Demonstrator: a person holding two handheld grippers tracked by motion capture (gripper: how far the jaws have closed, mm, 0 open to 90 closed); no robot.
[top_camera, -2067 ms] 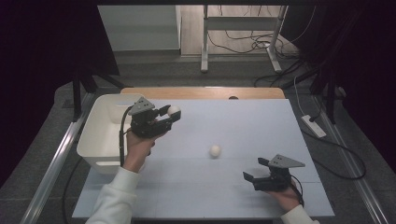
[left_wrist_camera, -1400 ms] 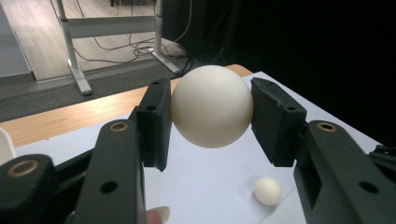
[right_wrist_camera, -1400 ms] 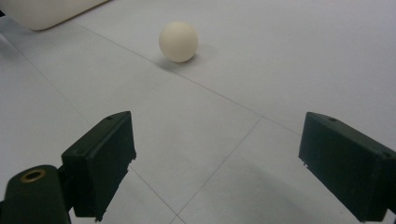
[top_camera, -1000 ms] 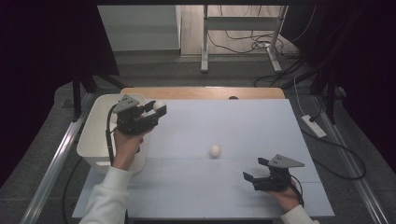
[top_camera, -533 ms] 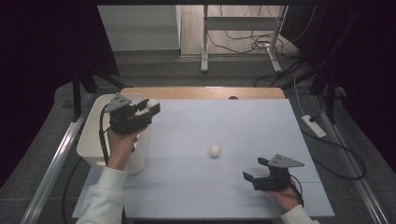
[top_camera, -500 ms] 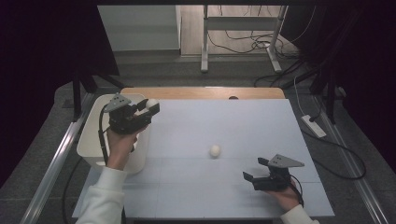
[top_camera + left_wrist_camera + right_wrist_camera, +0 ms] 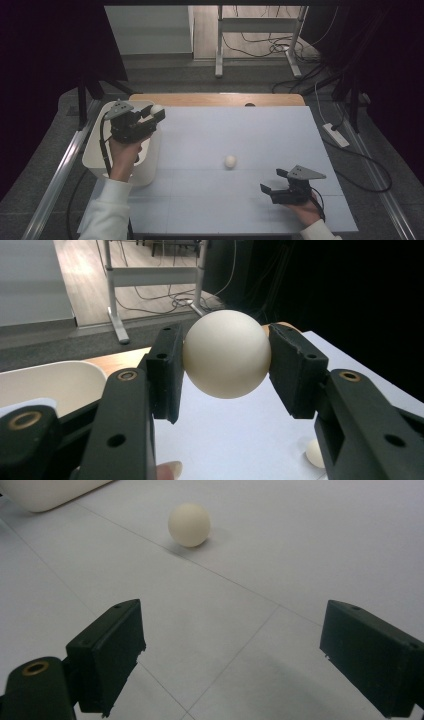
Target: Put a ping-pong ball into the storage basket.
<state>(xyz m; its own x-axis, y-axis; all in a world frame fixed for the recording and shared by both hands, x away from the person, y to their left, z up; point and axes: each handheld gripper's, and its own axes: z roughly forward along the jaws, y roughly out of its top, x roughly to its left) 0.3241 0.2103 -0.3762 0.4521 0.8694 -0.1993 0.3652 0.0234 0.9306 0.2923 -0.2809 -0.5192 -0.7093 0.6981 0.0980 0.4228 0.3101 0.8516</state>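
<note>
My left gripper (image 7: 156,113) (image 7: 227,357) is shut on a cream ball (image 7: 156,109) (image 7: 226,353), held in the air over the white tub (image 7: 94,145) (image 7: 60,380) at the table's left edge. A second cream ball (image 7: 230,161) (image 7: 189,524) (image 7: 315,452) lies loose on the pale table near its middle. My right gripper (image 7: 266,192) (image 7: 235,655) rests low near the front right, open with nothing between its jaws, pointing toward the loose ball, which lies well ahead of it.
The pale blue-white table top (image 7: 240,135) has a wooden strip (image 7: 215,99) along its far edge. Beyond it stand a desk frame (image 7: 260,30) and floor cables. A power strip (image 7: 336,135) lies on the floor at the right.
My left gripper has carried its ball leftward, from over the table to above the white tub. The right gripper and the loose ball have stayed put.
</note>
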